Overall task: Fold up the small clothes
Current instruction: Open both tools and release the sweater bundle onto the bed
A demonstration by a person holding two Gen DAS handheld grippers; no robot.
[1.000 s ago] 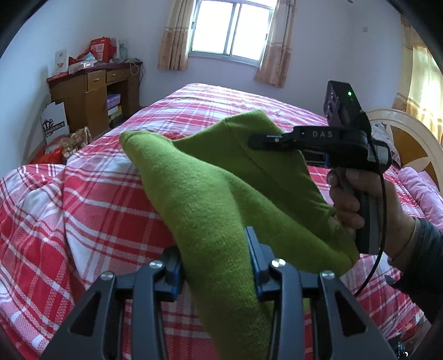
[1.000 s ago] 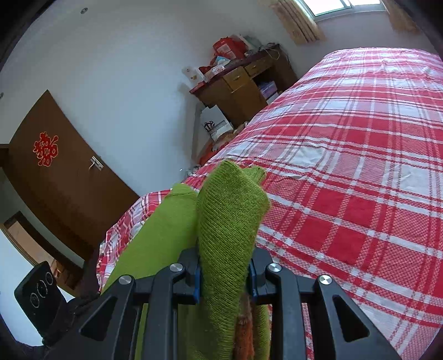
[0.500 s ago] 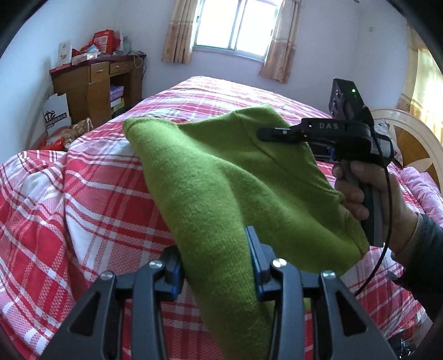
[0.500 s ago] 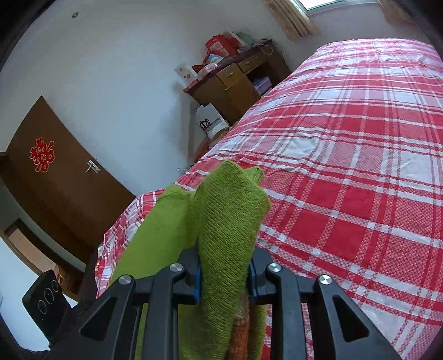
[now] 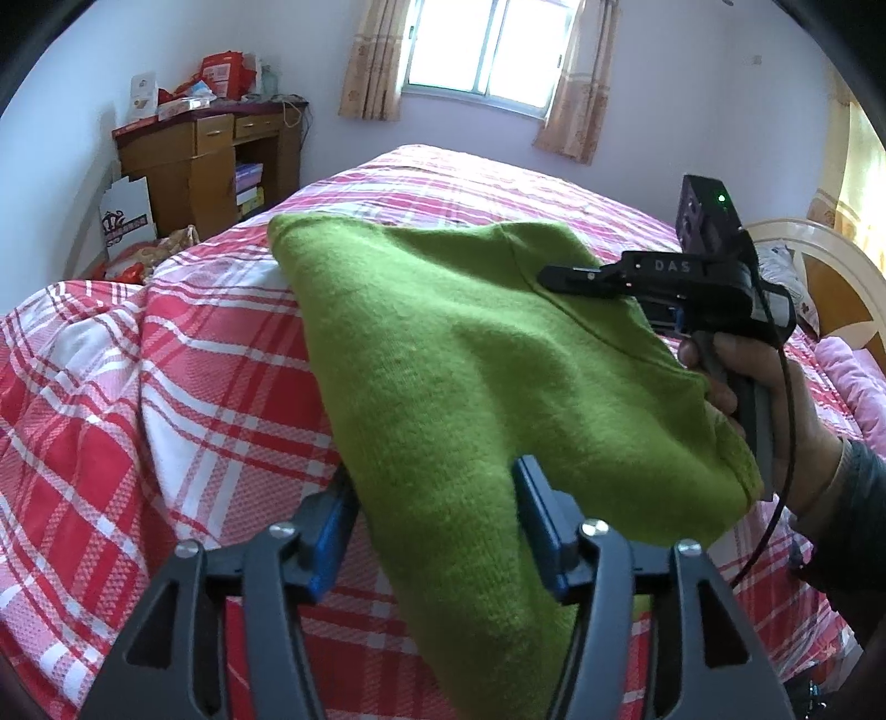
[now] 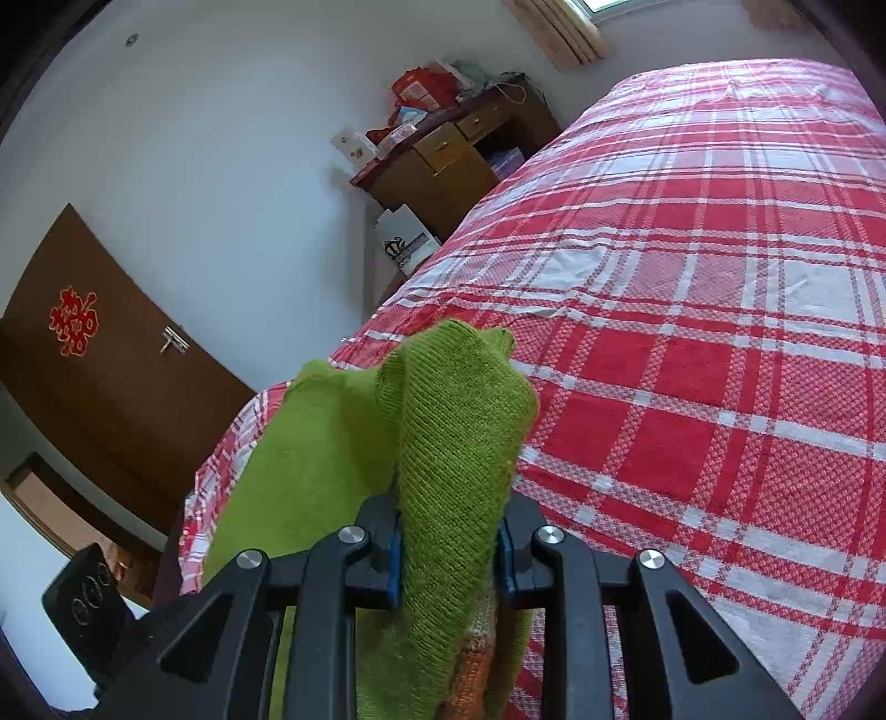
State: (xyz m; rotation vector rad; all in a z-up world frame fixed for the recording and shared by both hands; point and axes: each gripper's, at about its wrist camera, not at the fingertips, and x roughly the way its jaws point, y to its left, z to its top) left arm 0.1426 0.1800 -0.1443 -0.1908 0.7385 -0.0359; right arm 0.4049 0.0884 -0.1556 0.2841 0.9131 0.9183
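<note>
Nearest the left wrist camera, the left gripper (image 5: 434, 526) is opening its jaws, and the green knit sweater (image 5: 470, 354) is still lying between the blue pads (image 5: 534, 520), which are standing spread with a gap showing on the left side. The sweater is hanging folded above the red-and-white plaid bedspread (image 5: 138, 387), stretching across to the right gripper (image 5: 559, 275), which a hand (image 5: 775, 399) is holding by its handle.

In the right wrist view, the right gripper (image 6: 448, 545) is pinching a bunched fold of the same sweater (image 6: 459, 432) between its pads, which are easing apart only slightly while still pressing the knit; an orange patch is showing low in the fold.

Farther off, a wooden desk (image 5: 205, 160) is standing against the wall, a curtained window (image 5: 482, 50) is lighting the room, and a brown door (image 6: 99, 387) is showing in the right wrist view.
</note>
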